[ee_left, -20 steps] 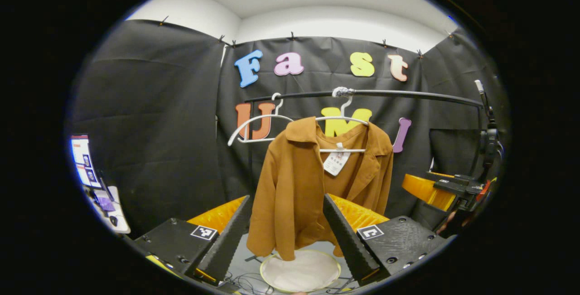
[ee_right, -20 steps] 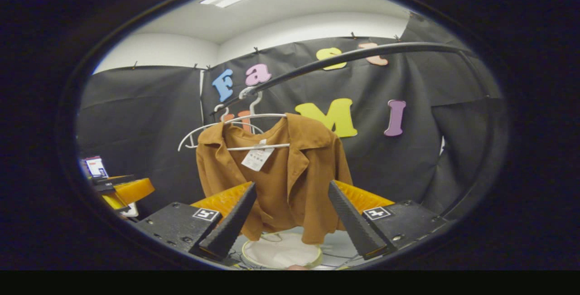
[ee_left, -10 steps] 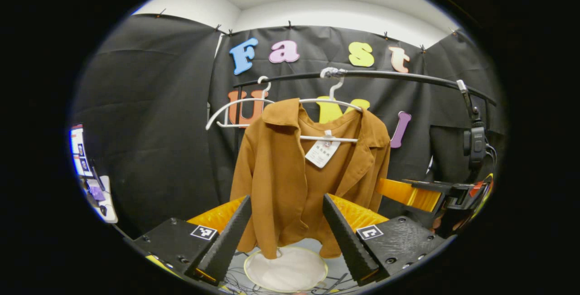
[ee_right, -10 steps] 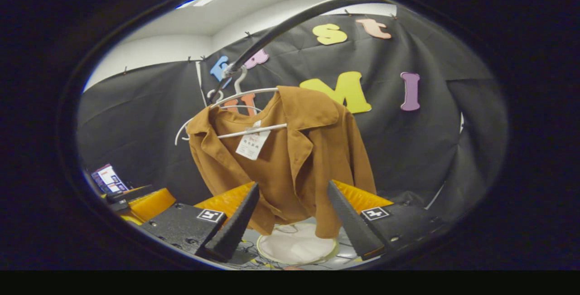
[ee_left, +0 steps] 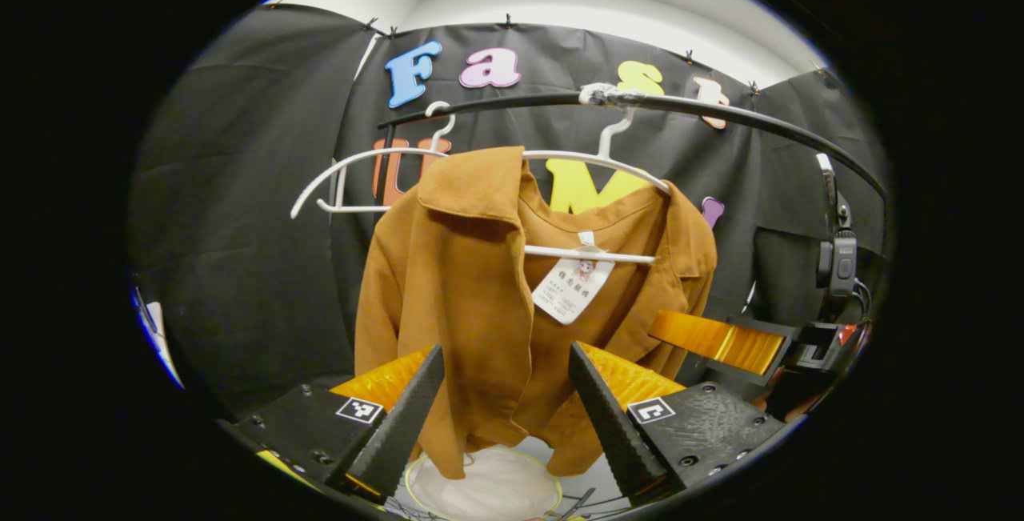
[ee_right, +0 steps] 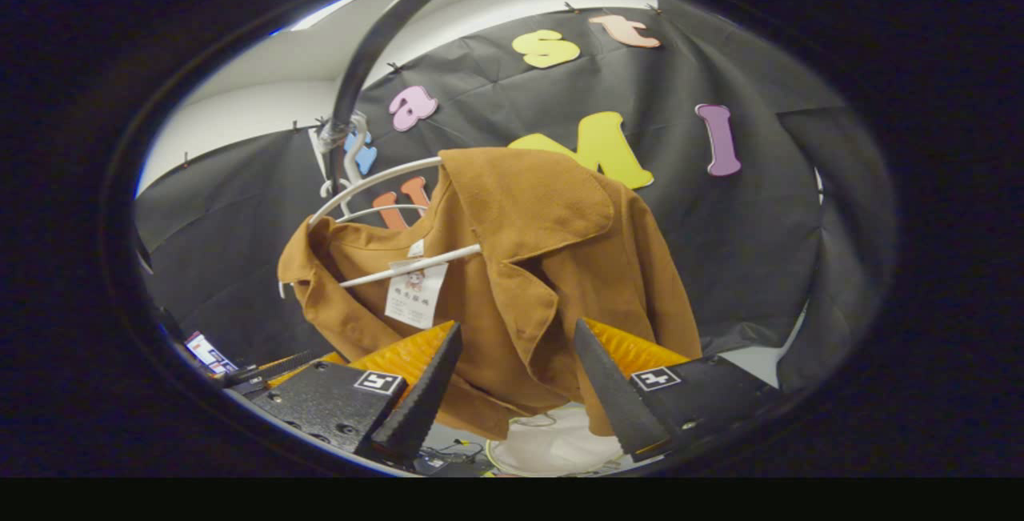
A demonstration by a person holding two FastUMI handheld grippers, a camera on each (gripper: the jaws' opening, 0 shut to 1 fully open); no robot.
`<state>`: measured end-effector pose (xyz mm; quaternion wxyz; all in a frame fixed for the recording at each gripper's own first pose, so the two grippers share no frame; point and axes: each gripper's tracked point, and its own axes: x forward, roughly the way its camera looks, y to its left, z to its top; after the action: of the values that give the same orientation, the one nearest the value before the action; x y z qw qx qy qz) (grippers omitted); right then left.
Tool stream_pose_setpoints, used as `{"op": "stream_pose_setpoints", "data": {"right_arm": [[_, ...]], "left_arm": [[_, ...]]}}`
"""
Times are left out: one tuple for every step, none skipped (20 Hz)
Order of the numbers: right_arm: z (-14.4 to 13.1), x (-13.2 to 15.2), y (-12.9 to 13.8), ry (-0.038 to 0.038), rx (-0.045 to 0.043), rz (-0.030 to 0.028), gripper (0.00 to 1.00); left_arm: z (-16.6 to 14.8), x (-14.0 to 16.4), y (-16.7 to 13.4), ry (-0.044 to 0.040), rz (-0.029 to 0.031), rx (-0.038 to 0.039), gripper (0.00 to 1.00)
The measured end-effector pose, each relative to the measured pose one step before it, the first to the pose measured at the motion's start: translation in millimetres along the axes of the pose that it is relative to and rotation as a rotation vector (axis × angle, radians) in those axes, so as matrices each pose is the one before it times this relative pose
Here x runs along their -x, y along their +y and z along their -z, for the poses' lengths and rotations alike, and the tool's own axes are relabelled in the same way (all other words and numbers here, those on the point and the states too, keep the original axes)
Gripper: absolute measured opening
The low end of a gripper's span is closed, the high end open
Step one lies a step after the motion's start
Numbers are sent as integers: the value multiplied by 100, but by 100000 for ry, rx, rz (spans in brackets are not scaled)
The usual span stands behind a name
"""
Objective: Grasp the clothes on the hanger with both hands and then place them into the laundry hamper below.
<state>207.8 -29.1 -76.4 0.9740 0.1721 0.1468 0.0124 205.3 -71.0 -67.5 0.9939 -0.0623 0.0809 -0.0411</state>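
Left gripper view: the left tongs (ee_left: 504, 409) gape wide, empty, before the brown jacket (ee_left: 480, 297) on a white hanger (ee_left: 596, 165), laundry hamper (ee_left: 480, 489) at 6 o'clock. Right gripper view: the right tongs (ee_right: 516, 389) stand wide, empty, near the jacket's (ee_right: 544, 265) hem, above the hamper (ee_right: 552, 449).

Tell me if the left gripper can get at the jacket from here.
Probably yes: the left gripper is open, the jacket hangs straight ahead between its fingers, and nothing stands between them.

Brown jacket (ee_right: 552, 265) on white hanger (ee_right: 376, 182), fingers (ee_right: 420, 405) apart
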Motion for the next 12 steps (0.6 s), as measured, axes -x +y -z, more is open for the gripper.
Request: {"op": "stream_pose_setpoints", "data": {"right_arm": [[-86, -709, -337, -698, -1055, 1642, 85], [-374, -599, -325, -1275, -1810, 1510, 84], [-146, -370, -187, -756, -2138, 727, 88], [-158, -643, -17, -336, -2332, -39, 83], [66, -515, 140, 0, -1784, -613, 86], [29, -631, 45, 32, -1035, -448, 81], [-134, -363, 16, -191, -635, 141, 84], [-197, -415, -5, -523, -472, 310, 80], [-48, -308, 68, -992, -543, 609, 79], [-108, -500, -8, -257, -321, 858, 79], [50, -327, 225, -131, -137, 180, 82], [-39, -341, 243, 128, -18, 51, 81]], "left_arm": [[-100, -960, 38, 290, 916, 879, 100], [-72, -1159, 59, 184, 937, 844, 100], [125, -888, 90, 678, 671, 956, 100], [113, -865, 0, 580, 746, 937, 100], [68, -695, 261, 916, -457, 809, 100], [61, -771, 316, 205, -549, 1089, 95], [-92, -569, 614, -330, -2276, 1279, 100], [-220, -610, 335, -1295, -938, 1755, 95], [-253, -422, 304, -563, -852, 1443, 94], [-188, -390, 164, -657, -211, 1051, 87], [-276, -199, 232, -746, -677, 912, 93], [-282, -310, 192, -823, -311, 1149, 100]]}}
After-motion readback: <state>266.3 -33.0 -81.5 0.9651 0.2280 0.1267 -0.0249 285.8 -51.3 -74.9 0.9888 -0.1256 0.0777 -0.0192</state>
